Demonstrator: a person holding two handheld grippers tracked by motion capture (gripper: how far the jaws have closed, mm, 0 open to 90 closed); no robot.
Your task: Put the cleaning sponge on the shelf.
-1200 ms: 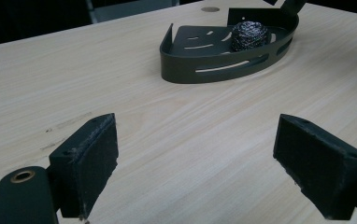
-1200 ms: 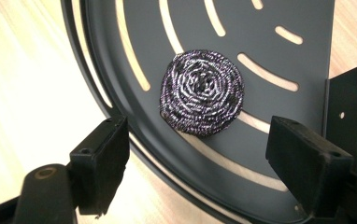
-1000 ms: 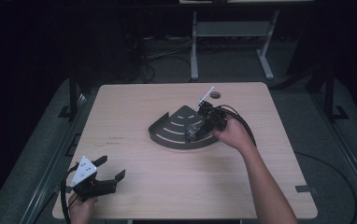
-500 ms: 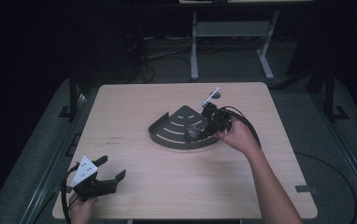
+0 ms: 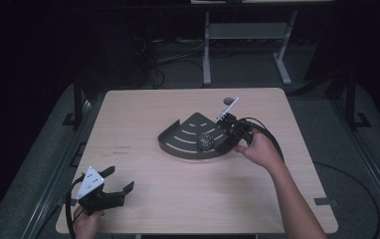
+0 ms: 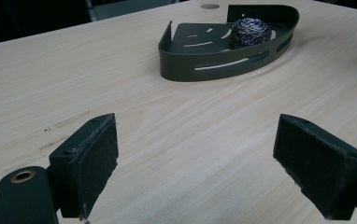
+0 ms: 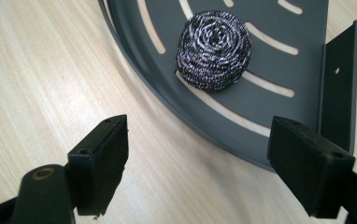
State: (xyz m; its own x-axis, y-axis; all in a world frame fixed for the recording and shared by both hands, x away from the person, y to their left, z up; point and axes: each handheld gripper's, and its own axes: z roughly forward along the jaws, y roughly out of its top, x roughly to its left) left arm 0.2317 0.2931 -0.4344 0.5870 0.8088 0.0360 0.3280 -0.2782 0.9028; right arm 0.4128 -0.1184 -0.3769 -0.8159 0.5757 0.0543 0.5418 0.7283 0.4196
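Your left gripper (image 5: pixel 109 191) sits at the near left corner of the table (image 5: pixel 143 114), low over the wood, with your left hand (image 5: pixel 86 224) behind it at the table's edge. Its jaws stand wide apart with nothing between them; in the left gripper view the two black pads (image 6: pixel 85 165) frame bare tabletop, and the tray lies well beyond them.

Toward the middle of the table lies the dark grey fan-shaped tray (image 5: pixel 180 142), flat on the wood, with a low curved wall along its near side and straight upright walls at its ends. Long curved slots run across its floor. The steel wool scourer (image 5: pixel 206 142) rests inside the tray, on the floor near the curved wall, toward the tray's right end. It lies free, with nothing touching it.

Just right of the scourer, your right gripper (image 5: pixel 226 144) hangs over the tray's right end, held by your right hand (image 5: pixel 260 149). Its jaws are parted and clamp nothing; they have just been opening, and nothing lies between the pads. In the right gripper view the scourer (image 7: pixel 214 50) lies ahead of the pads (image 7: pixel 99 163), clear of both, while the curved rim passes between them below.

Beyond the gripper a small white strip (image 5: pixel 228 108) lies aslant on the table, with a small round dark disc (image 5: pixel 227 101) beside its far end.
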